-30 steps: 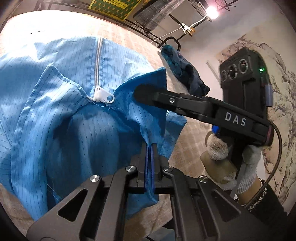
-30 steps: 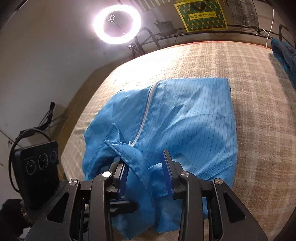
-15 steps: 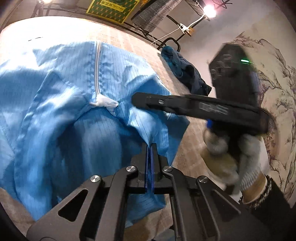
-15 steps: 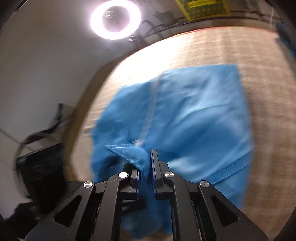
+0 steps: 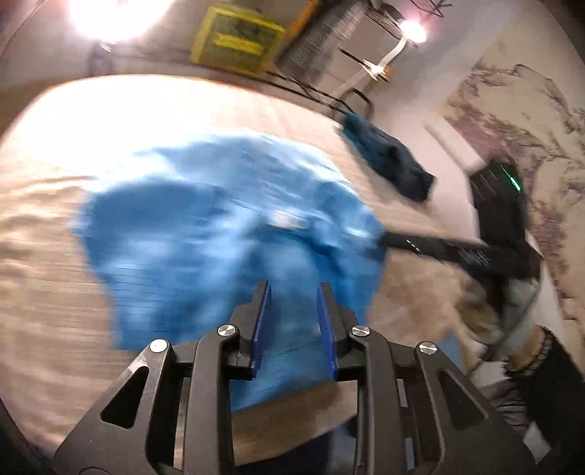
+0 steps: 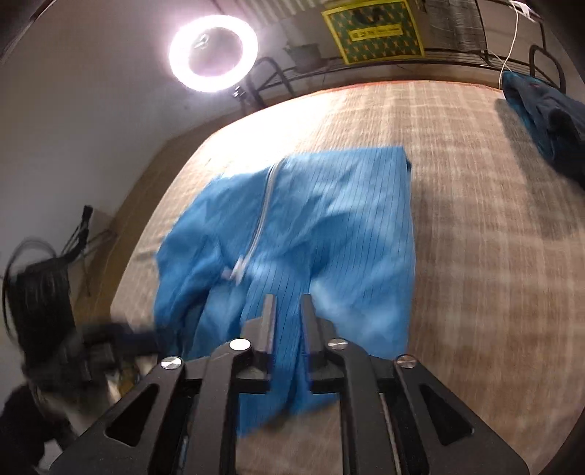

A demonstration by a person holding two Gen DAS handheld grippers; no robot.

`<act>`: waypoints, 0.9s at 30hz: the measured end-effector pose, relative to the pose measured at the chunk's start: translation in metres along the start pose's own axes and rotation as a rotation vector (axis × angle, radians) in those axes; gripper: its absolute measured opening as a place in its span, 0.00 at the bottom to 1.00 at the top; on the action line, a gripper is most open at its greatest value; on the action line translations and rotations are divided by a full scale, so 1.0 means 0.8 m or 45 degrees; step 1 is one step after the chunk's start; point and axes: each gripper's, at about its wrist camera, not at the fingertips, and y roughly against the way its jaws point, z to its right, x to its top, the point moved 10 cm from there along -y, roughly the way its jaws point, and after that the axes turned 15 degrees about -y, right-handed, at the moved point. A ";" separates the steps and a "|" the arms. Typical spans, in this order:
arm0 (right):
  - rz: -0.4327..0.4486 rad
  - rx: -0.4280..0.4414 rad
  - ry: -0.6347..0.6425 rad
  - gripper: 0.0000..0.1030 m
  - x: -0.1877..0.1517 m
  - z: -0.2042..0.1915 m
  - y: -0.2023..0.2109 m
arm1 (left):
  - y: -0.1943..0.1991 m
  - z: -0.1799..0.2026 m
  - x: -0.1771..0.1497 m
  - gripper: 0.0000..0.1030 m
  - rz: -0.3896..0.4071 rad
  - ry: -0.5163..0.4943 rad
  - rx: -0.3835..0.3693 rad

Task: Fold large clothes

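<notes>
A light blue zip-front garment [image 5: 204,234] lies bunched on a beige checked bed cover [image 5: 47,277]; it also shows in the right wrist view [image 6: 329,226] with its white zipper [image 6: 261,219]. My left gripper [image 5: 293,292] is open above the garment's near edge, with nothing between its blue pads. My right gripper [image 6: 288,305] stands slightly open with a fold of the blue cloth running between its fingers; from the left it shows at the garment's right edge [image 5: 384,239]. The left wrist view is blurred by motion.
A dark blue garment [image 5: 391,160] lies at the bed's far right, also in the right wrist view [image 6: 548,120]. A ring light [image 6: 214,54] and a metal rack with a yellow-green sign [image 6: 373,33] stand behind the bed.
My left gripper has opened and let go of the cloth edge it held. My right gripper, shut on the cloth half a second ago, has parted a little. Both have pulled back from the garment.
</notes>
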 end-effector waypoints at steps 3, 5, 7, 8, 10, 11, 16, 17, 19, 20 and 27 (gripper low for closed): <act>-0.046 -0.001 0.048 0.19 -0.040 -0.006 0.010 | 0.009 -0.029 -0.018 0.23 -0.022 0.044 0.039; -0.075 -0.028 0.090 0.19 -0.058 -0.010 0.007 | 0.002 -0.043 -0.034 0.23 -0.076 0.094 0.057; -0.093 -0.097 0.085 0.19 -0.072 -0.002 0.002 | -0.003 -0.044 -0.052 0.23 -0.132 0.120 0.075; -0.105 -0.119 0.068 0.19 -0.078 0.001 -0.002 | -0.005 -0.042 -0.058 0.23 -0.153 0.111 0.085; -0.140 -0.159 0.022 0.20 -0.089 0.006 -0.013 | -0.005 -0.030 -0.067 0.24 -0.196 0.067 0.123; -0.150 -0.164 0.012 0.21 -0.092 0.006 -0.015 | -0.007 -0.024 -0.069 0.27 -0.215 0.034 0.148; -0.170 -0.255 0.010 0.21 -0.094 0.013 -0.034 | -0.021 -0.021 -0.072 0.09 -0.284 -0.142 0.335; -0.172 -0.266 0.006 0.11 -0.092 0.016 -0.036 | -0.023 -0.024 -0.072 0.06 -0.289 -0.128 0.331; -0.174 -0.242 -0.016 0.04 -0.088 0.015 -0.037 | -0.022 -0.029 -0.069 0.04 -0.268 -0.091 0.318; -0.155 -0.227 -0.021 0.03 -0.085 0.015 -0.032 | -0.019 -0.031 -0.067 0.03 -0.258 -0.080 0.309; -0.027 -0.177 0.045 0.02 -0.065 0.001 0.004 | -0.003 -0.029 -0.069 0.03 -0.242 -0.078 0.284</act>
